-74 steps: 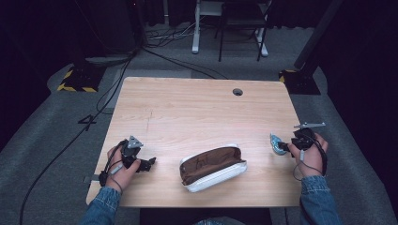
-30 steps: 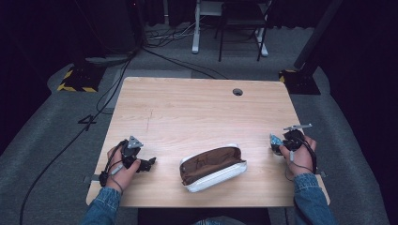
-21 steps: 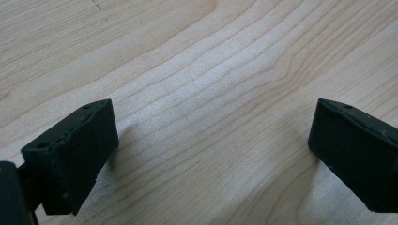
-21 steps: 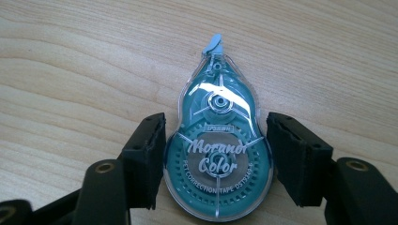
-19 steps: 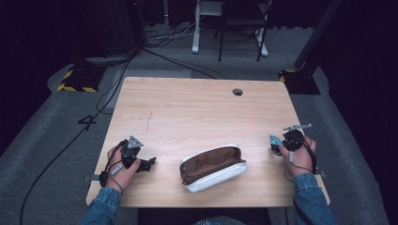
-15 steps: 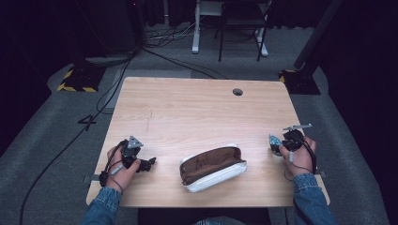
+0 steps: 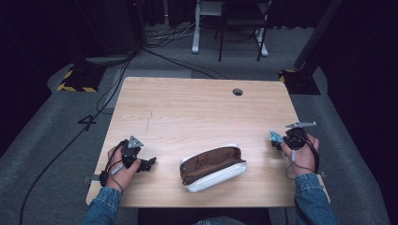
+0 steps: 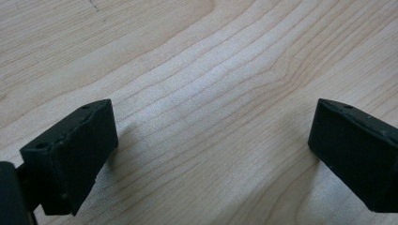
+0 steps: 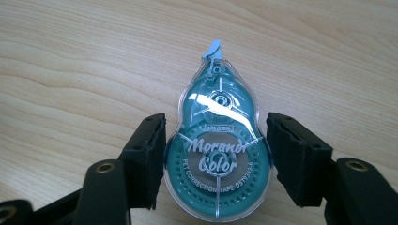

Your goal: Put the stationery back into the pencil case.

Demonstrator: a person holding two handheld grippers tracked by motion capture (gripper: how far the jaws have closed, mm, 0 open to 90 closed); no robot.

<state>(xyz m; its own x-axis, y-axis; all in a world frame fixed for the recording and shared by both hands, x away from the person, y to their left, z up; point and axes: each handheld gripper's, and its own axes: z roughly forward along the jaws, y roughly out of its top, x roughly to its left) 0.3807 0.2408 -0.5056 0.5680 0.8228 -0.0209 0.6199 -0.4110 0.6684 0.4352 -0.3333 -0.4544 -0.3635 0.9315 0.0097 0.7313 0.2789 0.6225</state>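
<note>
A light wooden table [image 7: 202, 112] stands on grey carpet, and the person sits at its near edge in denim sleeves, one gripper in each hand. Close to that near edge, roughly midway between the two hands, lies a pencil case [image 7: 212, 168], brown inside with a white outer shell, its zip open so the mouth gapes upward. The left gripper [image 7: 149, 163] rests low at the table's near left, pointing toward the case but well short of it; in the left gripper view its two black jaws stand wide apart with nothing but bare wood grain between them. Over at the near right, the right gripper [image 7: 278, 139] sits near the table's right edge, its grey three-cornered plate on top, and at its tip there is a small teal object. The right gripper view makes that clear: a teal, clear-shelled correction tape dispenser [image 9: 218, 150] marked "Morandi Color" lies flat on the wood between the jaws, its narrow tip pointing away from the hand. The jaws bracket its wide round body at a middling spread, the left-hand pad touching or almost touching the shell, the right-hand pad just beside it with a slim gap. A small round hole [image 7: 237, 92] is set in the table toward the far side.
</note>
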